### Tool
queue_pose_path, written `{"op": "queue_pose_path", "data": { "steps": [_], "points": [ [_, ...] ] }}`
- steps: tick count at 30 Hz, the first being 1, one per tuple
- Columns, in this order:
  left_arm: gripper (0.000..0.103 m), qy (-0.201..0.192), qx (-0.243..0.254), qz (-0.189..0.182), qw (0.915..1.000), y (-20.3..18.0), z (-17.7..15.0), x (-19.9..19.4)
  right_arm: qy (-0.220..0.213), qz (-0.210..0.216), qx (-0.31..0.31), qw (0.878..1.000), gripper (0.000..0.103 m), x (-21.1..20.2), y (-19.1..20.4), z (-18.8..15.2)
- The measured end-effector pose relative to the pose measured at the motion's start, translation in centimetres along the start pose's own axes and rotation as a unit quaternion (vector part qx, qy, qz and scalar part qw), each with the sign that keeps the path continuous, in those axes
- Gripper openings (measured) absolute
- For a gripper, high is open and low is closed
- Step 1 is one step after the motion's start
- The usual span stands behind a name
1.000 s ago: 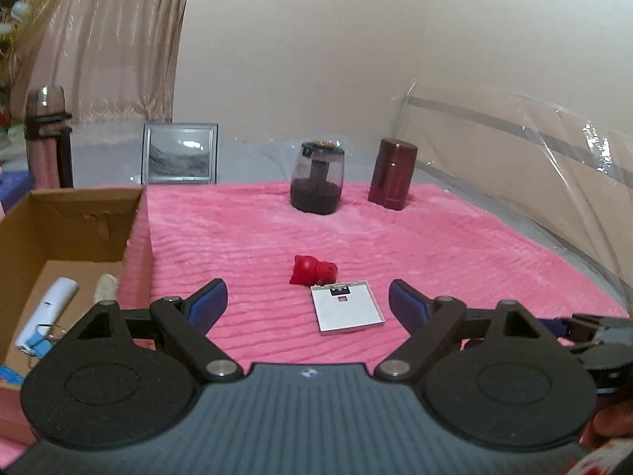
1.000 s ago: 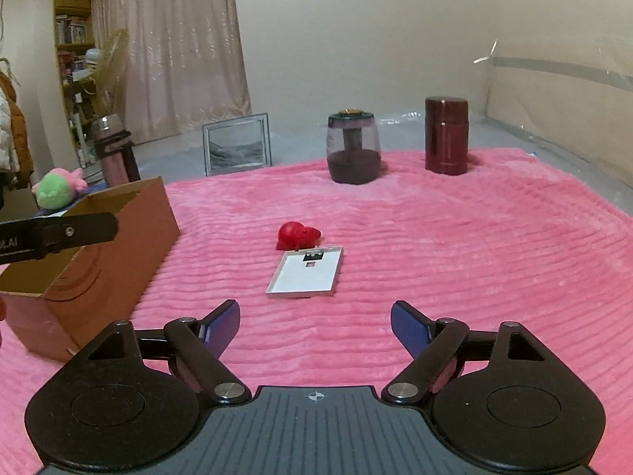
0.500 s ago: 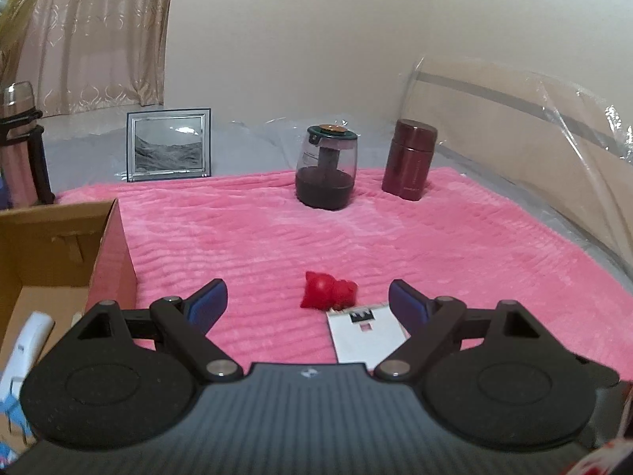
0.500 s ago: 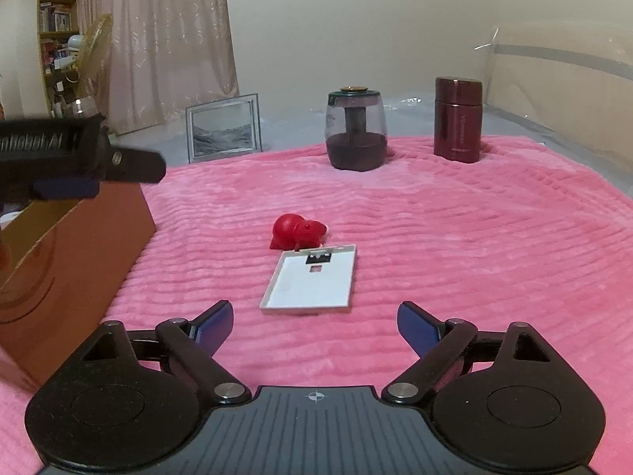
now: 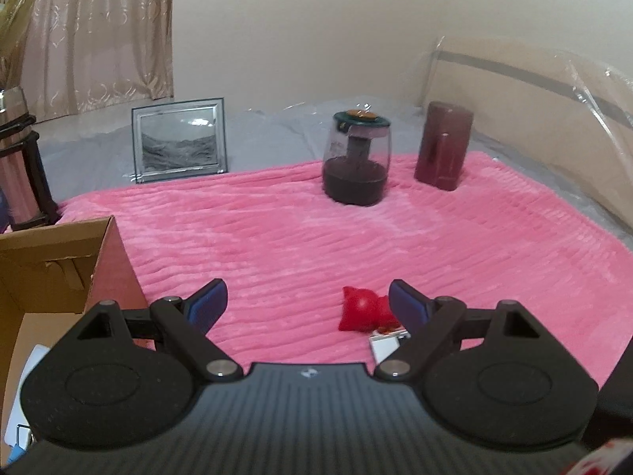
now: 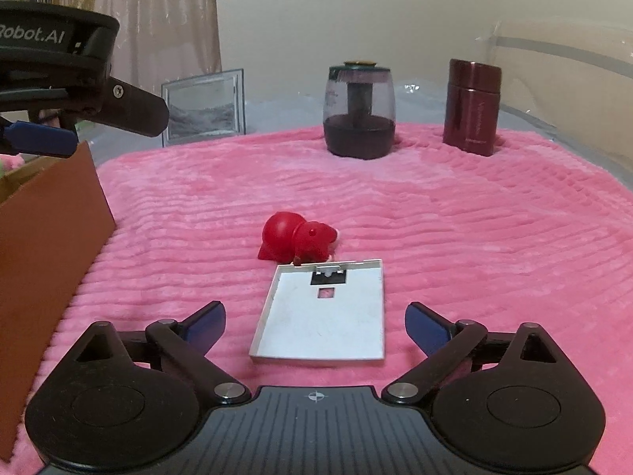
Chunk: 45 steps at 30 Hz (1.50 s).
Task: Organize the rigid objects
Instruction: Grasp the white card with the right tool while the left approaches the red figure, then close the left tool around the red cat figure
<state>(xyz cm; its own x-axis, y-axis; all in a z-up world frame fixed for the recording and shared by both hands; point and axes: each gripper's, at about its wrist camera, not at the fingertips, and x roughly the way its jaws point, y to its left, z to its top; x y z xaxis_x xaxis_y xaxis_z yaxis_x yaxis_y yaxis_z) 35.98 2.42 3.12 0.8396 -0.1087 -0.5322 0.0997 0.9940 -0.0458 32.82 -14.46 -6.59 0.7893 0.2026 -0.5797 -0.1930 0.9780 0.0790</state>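
Here, right gripper [image 6: 315,322] low, agape.

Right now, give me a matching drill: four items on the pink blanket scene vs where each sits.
Items:
1. red toy
2. white flat tray
3. picture frame
4. maroon flask

Places:
A. far right, upright on the blanket
B. lying flat, nearest the right gripper
C. standing behind the blanket's far left edge
D. just beyond the tray's far edge

Pairs: 1-D, 2-B, 3-C, 4-A
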Motion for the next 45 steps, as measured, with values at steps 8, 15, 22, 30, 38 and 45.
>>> {"op": "queue_pose_path", "data": {
  "steps": [8,15,22,30,38,45],
  "points": [
    [0.086,0.012,-0.007,0.007,0.9999,0.7,-0.3,1.2,0.042,-0.04,-0.013,0.998,0.096,3.9,0.8,0.1],
    [0.086,0.016,-0.009,0.008,0.9998,0.8,-0.3,1.4,0.053,-0.042,-0.034,0.997,0.095,5.4,0.9,0.0],
    [0.086,0.018,-0.009,0.008,0.9998,0.7,-0.3,1.4,0.053,-0.025,-0.036,0.998,0.085,4.8,-0.2,0.1],
    [0.086,0.015,-0.002,-0.015,0.9998,-1.3,-0.4,1.6,0.019,-0.03,-0.003,0.999,0.085,0.4,-5.5,-0.3],
    [0.086,-0.014,0.038,-0.093,0.9949,-5.2,-2.6,4.5,-0.008,-0.041,0.038,0.998,0.085,-3.0,-12.0,-0.1],
    [0.083,-0.003,0.047,-0.123,0.9913,-5.9,-4.5,8.6,-0.033,-0.026,0.051,0.998,0.085,-3.9,-14.0,0.4]
  ]
}}
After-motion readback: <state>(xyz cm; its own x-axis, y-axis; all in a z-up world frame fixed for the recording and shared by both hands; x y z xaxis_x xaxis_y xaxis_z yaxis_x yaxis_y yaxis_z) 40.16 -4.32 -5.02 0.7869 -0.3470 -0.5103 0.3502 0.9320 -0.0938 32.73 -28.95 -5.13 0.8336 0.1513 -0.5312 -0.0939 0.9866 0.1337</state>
